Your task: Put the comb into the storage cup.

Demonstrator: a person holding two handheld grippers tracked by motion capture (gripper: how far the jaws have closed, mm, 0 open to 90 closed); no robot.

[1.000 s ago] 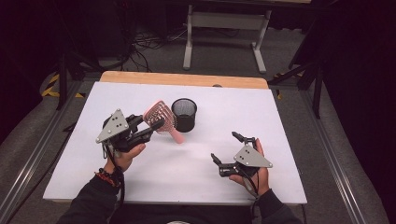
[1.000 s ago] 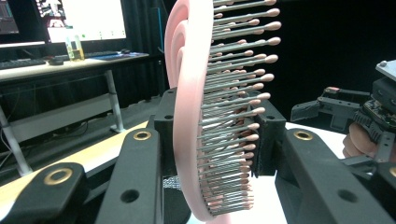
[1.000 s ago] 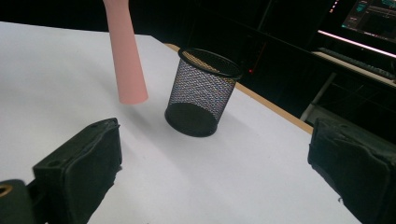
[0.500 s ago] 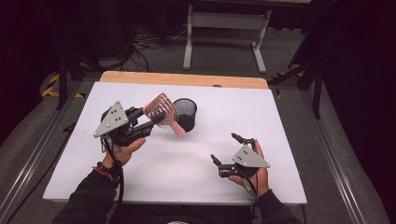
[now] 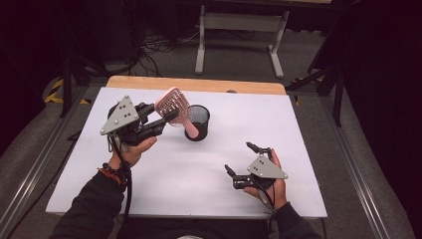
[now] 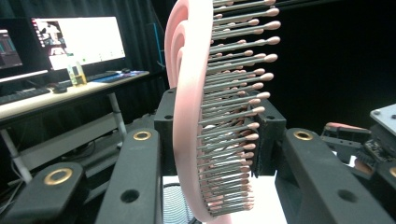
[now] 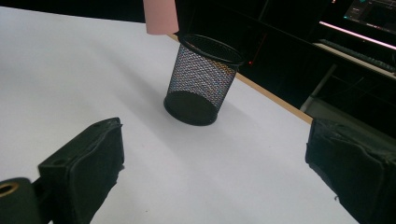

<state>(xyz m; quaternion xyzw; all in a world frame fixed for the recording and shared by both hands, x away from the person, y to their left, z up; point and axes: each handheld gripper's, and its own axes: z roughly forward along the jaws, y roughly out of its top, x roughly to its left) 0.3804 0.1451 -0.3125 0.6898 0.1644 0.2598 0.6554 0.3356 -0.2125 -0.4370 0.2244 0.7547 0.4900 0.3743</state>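
cup [image 5: 198, 122]: black mesh, near tabletop's [image 5: 149, 189] far edge, hairbrush [image 5: 175, 107] handle above rim
left gripper [image 5: 164, 117]: raised, fingers clamping hairbrush
right gripper [image 5: 240, 162]: resting on tabletop, fingers spread, nothing between

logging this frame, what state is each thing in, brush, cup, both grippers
pink hairbrush: clamped at its head, lifted off the table, handle end beside the cup's rim
black mesh cup: upright on the table, nothing inside that I can see
left gripper: jaws shut on the hairbrush
right gripper: jaws open, holding nothing, low over the table
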